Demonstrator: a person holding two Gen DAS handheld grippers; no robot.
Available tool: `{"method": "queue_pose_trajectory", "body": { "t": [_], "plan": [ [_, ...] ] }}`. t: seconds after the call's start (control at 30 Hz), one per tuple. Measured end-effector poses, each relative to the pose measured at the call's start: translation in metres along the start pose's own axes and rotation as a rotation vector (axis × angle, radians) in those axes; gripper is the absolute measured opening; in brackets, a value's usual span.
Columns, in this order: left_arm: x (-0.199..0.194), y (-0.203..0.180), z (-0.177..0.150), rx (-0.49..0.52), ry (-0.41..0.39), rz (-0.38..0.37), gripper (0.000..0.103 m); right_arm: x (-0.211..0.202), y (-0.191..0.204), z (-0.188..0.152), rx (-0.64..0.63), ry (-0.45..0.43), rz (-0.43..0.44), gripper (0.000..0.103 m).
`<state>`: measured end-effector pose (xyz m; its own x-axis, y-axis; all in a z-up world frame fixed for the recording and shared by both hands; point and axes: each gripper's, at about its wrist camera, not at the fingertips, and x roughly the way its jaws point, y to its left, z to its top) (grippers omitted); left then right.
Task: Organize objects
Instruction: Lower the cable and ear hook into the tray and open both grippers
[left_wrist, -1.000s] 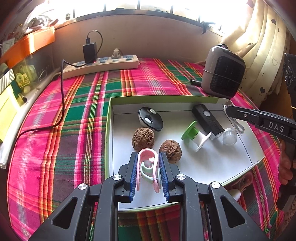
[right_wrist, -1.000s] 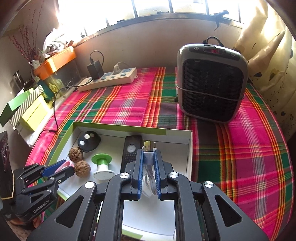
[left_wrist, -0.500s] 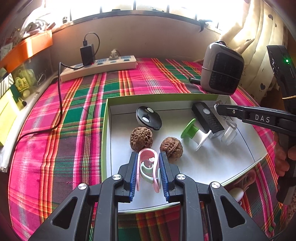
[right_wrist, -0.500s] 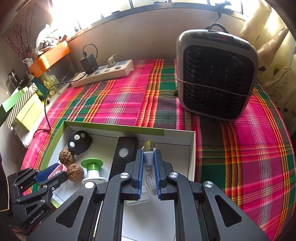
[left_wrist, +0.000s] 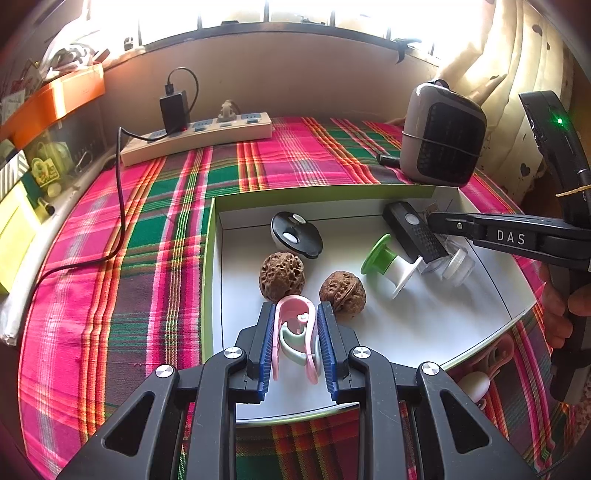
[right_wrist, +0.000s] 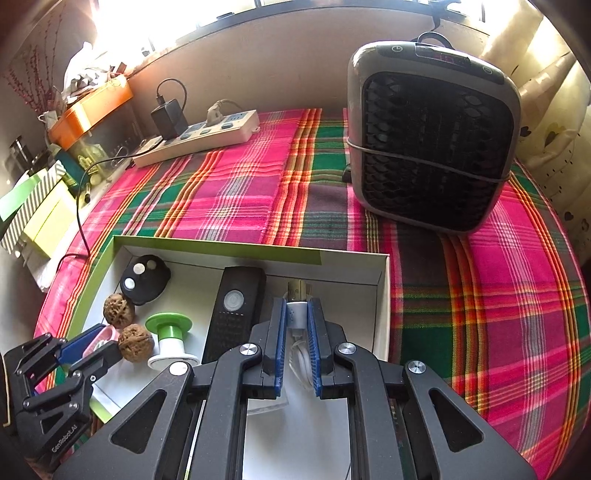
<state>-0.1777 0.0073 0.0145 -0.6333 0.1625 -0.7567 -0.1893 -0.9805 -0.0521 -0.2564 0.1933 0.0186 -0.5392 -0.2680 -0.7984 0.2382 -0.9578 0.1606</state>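
The left gripper (left_wrist: 295, 332) is closed on a pink-and-mint plastic clip (left_wrist: 295, 334), held between its blue-padded fingers (left_wrist: 266, 343) over the near left part of the shallow white cardboard box with green edges (left_wrist: 208, 258). Whether the clip touches the box floor cannot be told.

The right gripper (right_wrist: 297, 334) is clamped on a silver USB connector with a white cable (right_wrist: 297, 314). The connector's metal tip projects past the fingertips toward the box's far wall, near its right corner.

Box contents, left wrist view:
- Two brown wrinkled walnuts (left_wrist: 282, 271) (left_wrist: 342, 291) lie just beyond the left gripper, one at each side of the clip's tip.
- A round black lid with white dots (left_wrist: 295, 234) lies behind the walnuts.
- A green-and-white plastic spool (left_wrist: 389, 264) lies on its side, mid-box.
- A black rectangular remote with a round button (left_wrist: 413, 230) lies beside the spool — its far end is near the rear wall.

The box rests on a pink-and-green plaid cloth (left_wrist: 147, 221). A grey fan heater with a black grille (right_wrist: 432, 136) stands on the cloth behind the box, and a white power strip with a black adapter (left_wrist: 195, 134) lies along the wall.
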Motion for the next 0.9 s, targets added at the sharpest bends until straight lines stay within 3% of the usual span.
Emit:
{"method": "queue_pose_trajectory", "body": {
  "t": [0.9],
  "plan": [
    [-0.0019, -0.0004, -0.0005, -0.008, -0.003, -0.013, 0.022, 0.0046, 0.0020, 0.0002, 0.016, 0.011, 0.015, 0.013]
  ]
}}
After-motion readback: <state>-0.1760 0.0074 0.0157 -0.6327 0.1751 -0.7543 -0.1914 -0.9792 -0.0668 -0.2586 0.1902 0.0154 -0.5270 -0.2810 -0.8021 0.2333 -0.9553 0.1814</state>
